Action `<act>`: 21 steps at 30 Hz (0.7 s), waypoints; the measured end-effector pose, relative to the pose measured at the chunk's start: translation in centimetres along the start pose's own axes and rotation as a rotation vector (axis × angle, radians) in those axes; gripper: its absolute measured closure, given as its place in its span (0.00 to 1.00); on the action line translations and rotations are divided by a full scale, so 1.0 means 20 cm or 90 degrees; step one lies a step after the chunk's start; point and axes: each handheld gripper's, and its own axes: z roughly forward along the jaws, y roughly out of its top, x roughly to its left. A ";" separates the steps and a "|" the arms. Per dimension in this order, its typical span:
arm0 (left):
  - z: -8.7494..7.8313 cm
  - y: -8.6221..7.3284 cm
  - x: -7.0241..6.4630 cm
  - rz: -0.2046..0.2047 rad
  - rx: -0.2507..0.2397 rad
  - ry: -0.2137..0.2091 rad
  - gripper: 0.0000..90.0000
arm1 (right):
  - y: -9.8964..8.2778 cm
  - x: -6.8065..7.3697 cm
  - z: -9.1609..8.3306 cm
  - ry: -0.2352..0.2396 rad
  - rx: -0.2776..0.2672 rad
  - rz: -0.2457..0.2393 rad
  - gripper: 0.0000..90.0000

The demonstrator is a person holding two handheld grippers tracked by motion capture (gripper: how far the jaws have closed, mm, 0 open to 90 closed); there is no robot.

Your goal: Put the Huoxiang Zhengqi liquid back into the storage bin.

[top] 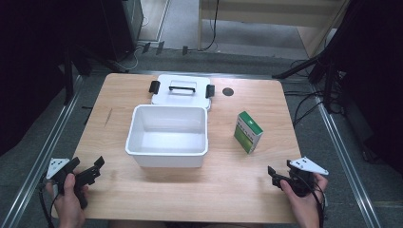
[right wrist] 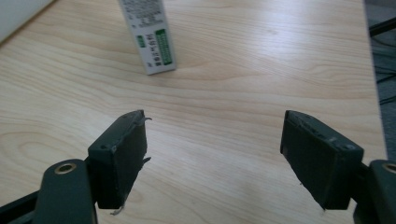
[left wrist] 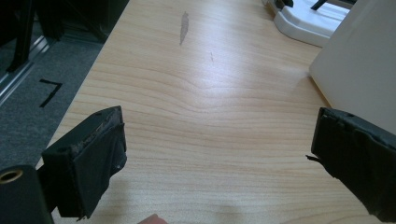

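Note:
A white open bin (top: 167, 136) stands in the middle of the wooden table (top: 223, 190), with its white lid (top: 181, 91) lying flat just behind it. A green and white box (top: 247, 131) stands upright to the bin's right; its lower part (right wrist: 149, 39) rises ahead of my right gripper's jaws. My left gripper (top: 88, 170) rests at the near left corner, open and holding nothing, with the bin's wall (left wrist: 362, 70) to its right. At the near right, my right gripper (top: 280, 175) is open too, a short way in front of the box.
A round dark hole (top: 228, 92) sits in the table near the lid. A dark streak (left wrist: 183, 28) marks the wood at the far left. Black stands and cables (top: 332, 95) crowd the floor beyond the table's right edge. Metal rails (top: 38, 161) run along both sides.

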 end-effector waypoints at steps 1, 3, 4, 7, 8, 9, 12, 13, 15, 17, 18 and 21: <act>0.00 0.00 0.00 -0.001 -0.004 0.001 0.04 | 0.02 0.00 0.00 0.010 0.009 -0.004 0.25; 0.00 0.00 0.00 0.003 0.001 0.001 0.04 | 0.04 0.01 0.00 0.010 0.020 -0.008 0.25; 0.00 0.00 0.00 0.002 0.001 0.001 0.04 | 0.09 0.03 -0.01 0.012 0.041 -0.022 0.25; 0.00 0.00 0.00 -0.001 0.001 -0.001 0.04 | 0.12 0.04 -0.01 0.015 0.063 -0.032 0.25; 0.00 0.00 0.00 0.000 0.003 -0.001 0.04 | 0.16 0.05 0.00 0.019 0.087 -0.045 0.25; 0.00 0.00 0.00 0.000 0.003 -0.001 0.04 | 0.16 0.05 0.00 0.019 0.087 -0.045 0.25; 0.00 0.00 0.00 -0.001 0.004 -0.002 0.04 | 0.22 0.08 0.02 0.018 0.151 -0.060 0.24; 0.00 0.00 0.00 -0.001 0.004 -0.002 0.04 | 0.22 0.08 0.02 0.018 0.151 -0.060 0.24; 0.00 0.00 0.00 -0.001 0.004 -0.003 0.04 | 0.25 0.10 0.05 0.017 0.193 -0.068 0.23; 0.00 0.00 0.00 -0.003 0.004 -0.004 0.04 | 0.28 0.13 0.07 0.017 0.235 -0.088 0.23; 0.00 0.00 0.00 -0.003 0.004 -0.004 0.04 | 0.30 0.14 0.08 0.016 0.250 -0.094 0.22; 0.00 0.00 0.00 -0.002 0.005 -0.003 0.04 | 0.35 0.16 0.10 0.016 0.299 -0.108 0.20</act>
